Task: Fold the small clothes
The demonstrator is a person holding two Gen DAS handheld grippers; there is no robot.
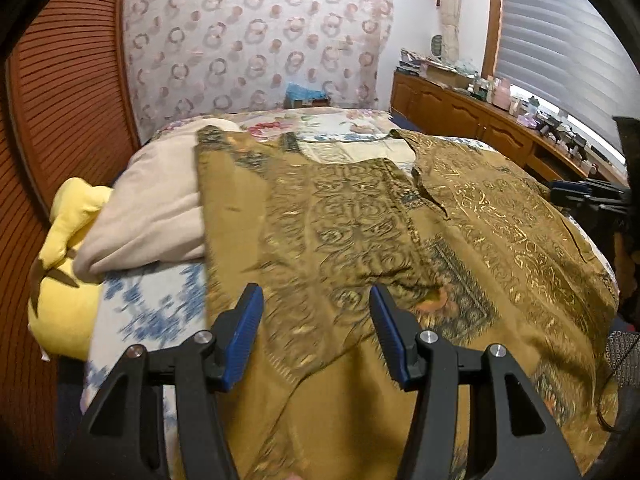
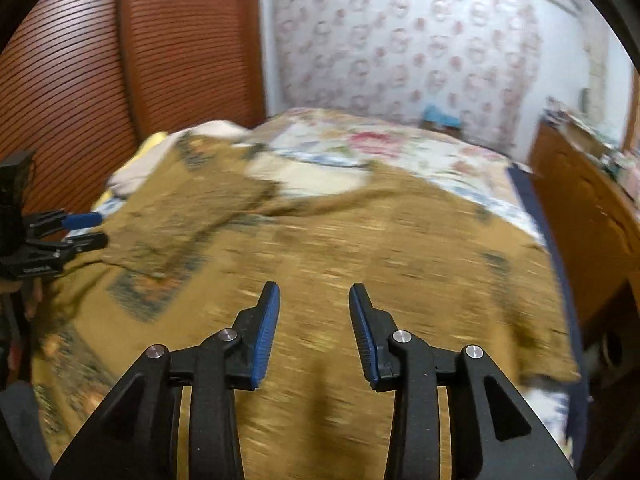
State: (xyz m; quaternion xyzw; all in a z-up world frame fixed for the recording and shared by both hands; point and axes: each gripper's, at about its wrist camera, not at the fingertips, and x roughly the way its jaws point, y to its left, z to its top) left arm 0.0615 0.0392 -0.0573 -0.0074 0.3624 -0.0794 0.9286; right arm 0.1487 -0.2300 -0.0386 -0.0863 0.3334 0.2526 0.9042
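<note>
A mustard-gold patterned garment lies spread on the bed, one part folded over its middle. It also fills the right wrist view, blurred. My left gripper is open and empty, hovering just above the garment's near left part. My right gripper is open and empty above the garment's near edge. The right gripper shows at the right edge of the left wrist view. The left gripper shows at the left edge of the right wrist view.
A cream blanket and a yellow plush toy lie at the bed's left side. The floral bedspread runs back to a curtain. A wooden sideboard with clutter stands right. A slatted wooden door stands left.
</note>
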